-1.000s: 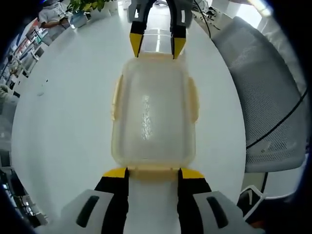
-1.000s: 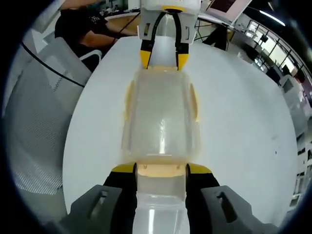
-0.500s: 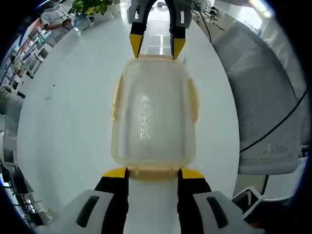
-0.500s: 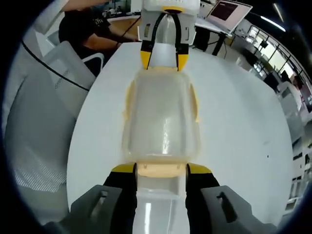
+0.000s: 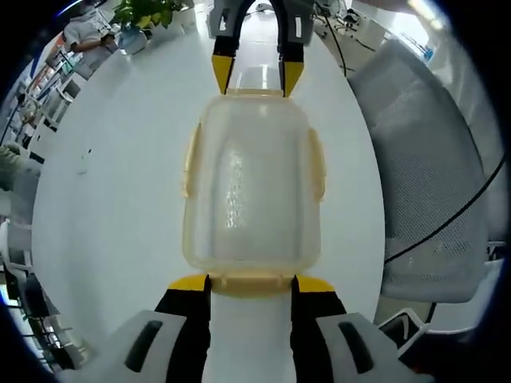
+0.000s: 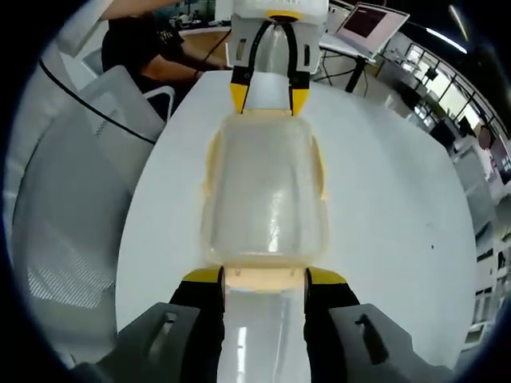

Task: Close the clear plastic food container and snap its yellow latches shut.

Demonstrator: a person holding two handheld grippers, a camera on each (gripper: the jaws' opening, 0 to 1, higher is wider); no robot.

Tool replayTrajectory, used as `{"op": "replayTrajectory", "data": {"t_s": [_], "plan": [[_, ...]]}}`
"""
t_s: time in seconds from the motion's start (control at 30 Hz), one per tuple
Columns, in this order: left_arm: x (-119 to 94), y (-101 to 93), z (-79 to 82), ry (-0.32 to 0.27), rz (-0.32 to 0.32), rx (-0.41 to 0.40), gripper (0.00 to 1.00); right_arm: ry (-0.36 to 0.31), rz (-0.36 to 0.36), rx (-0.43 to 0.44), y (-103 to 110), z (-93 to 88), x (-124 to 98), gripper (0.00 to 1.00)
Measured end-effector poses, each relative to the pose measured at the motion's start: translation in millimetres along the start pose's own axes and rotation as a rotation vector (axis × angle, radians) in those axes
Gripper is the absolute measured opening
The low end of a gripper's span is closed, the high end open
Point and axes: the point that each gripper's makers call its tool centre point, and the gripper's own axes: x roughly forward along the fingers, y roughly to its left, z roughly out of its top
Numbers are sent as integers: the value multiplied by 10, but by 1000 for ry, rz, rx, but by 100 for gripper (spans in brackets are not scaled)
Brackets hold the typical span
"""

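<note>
Looking along both claws, I note what each view gives me.

Box: the clear plastic container [image 5: 251,187] sits flat on the white desk [image 5: 112,183], lid on top, lying lengthwise between my two claws.
Box, right claw view: the same container [image 6: 266,195] runs away from my jaws toward the other claw at the top.
Side latches: a pale yellow latch [image 5: 189,163] on one long side and another [image 5: 317,163] on the opposite side; both lie against the box walls, but I cannot tell whether they are snapped.
Left claw: my left claw [image 5: 251,281] has its jaws spread, yellow tips either side of the near end latch [image 5: 251,282], which sits in the gap between them; I cannot tell if the tips touch it.
Right claw: my right claw [image 6: 263,277] is likewise spread apart, tips flanking the end latch [image 6: 265,278] nearest it, gripping nothing that I can make out.
Opposite claw, left claw view: the right claw's yellow tips sit at the far end of the box, jaws apart.
Opposite claw, right claw view: the left claw's yellow tips sit at the far end.
Surroundings: a grey mesh chair [image 5: 431,167] stands beside the desk; a potted plant [image 5: 144,12] is at the desk's far edge; a laptop [image 6: 369,20] stands beyond the desk.
</note>
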Motion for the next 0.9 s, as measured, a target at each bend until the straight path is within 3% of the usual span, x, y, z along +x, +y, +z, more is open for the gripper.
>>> {"op": "replayTrajectory", "data": {"t_s": [0.9], "plan": [[177, -15, 911, -19, -23, 55, 34, 22, -12, 64, 96, -813, -484, 35]]}}
